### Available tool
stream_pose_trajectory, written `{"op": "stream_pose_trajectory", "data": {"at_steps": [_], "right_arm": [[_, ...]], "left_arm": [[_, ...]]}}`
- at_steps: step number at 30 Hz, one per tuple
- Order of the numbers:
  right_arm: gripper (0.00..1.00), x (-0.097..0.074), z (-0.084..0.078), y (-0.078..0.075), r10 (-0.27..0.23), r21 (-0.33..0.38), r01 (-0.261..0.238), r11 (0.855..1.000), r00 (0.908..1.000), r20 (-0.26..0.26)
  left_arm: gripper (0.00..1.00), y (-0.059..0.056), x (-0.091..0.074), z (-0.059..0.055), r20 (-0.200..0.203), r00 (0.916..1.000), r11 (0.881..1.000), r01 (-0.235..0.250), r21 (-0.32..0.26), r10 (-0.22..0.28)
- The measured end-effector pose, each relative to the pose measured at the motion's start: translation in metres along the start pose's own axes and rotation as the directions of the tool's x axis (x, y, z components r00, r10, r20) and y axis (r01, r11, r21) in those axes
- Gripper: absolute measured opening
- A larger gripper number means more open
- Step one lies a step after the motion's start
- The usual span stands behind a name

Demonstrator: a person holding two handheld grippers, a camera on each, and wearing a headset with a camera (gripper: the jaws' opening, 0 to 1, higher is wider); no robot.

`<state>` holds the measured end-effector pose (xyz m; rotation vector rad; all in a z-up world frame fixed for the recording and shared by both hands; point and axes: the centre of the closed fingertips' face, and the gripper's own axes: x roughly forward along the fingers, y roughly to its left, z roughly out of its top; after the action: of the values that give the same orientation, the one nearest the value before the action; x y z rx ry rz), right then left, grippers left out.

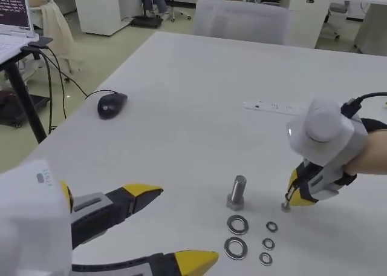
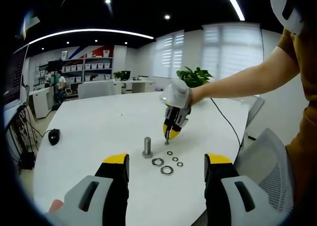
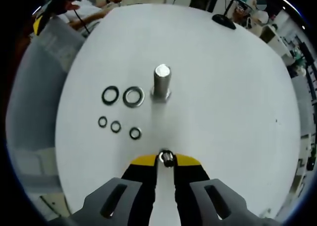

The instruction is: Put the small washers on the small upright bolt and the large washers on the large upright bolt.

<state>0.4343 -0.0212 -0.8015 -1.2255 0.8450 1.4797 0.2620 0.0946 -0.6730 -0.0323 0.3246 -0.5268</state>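
Right hand-held gripper [image 1: 292, 198] pinching the small bolt [image 1: 285, 207] upright
Left hand-held gripper [image 1: 187, 226] hangs wide apart at the table [image 1: 181, 106] near edge, washers [image 1: 237, 224] flat by the large bolt [image 1: 237, 193]

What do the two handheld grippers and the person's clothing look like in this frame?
Both grippers match: the left gripper and right gripper have black jaws with yellow tips, grey slotted plates on the sides and a white body behind. A black cable leaves the right one's body. The person wears a mustard-brown short sleeve.
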Motion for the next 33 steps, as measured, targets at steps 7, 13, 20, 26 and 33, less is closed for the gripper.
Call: {"op": "stream_pose_trajectory", "data": {"at_steps": [7,13,20,26,33], "right_arm": [[0.13,0.012,-0.006,0.003,0.017,0.007,-0.017,1.000,0.9998,-0.007],[0.14,0.017,-0.011,0.002,0.022,0.002,-0.022,1.000,0.9996,-0.019],[0.18,0.009,-0.017,0.002,0.011,0.022,-0.011,1.000,0.9999,-0.012],[0.17,-0.008,-0.026,0.011,-0.001,0.062,0.001,0.998,1.0000,-0.006],[0.16,-0.018,-0.009,0.046,0.020,0.055,-0.022,0.998,0.9988,0.044]], "left_arm": [[0.61,0.000,-0.001,-0.001,-0.001,1.0000,1.000,-0.006,-0.002,0.006],[0.61,0.001,-0.001,0.000,-0.002,0.9999,1.000,-0.010,0.000,0.010],[0.61,0.000,-0.002,0.001,-0.003,0.9999,1.000,-0.011,0.003,0.011],[0.61,-0.004,-0.002,0.004,0.001,1.0000,1.000,-0.005,0.014,0.005],[0.61,-0.011,-0.001,0.009,0.015,0.9998,0.999,0.011,0.031,-0.011]]}}
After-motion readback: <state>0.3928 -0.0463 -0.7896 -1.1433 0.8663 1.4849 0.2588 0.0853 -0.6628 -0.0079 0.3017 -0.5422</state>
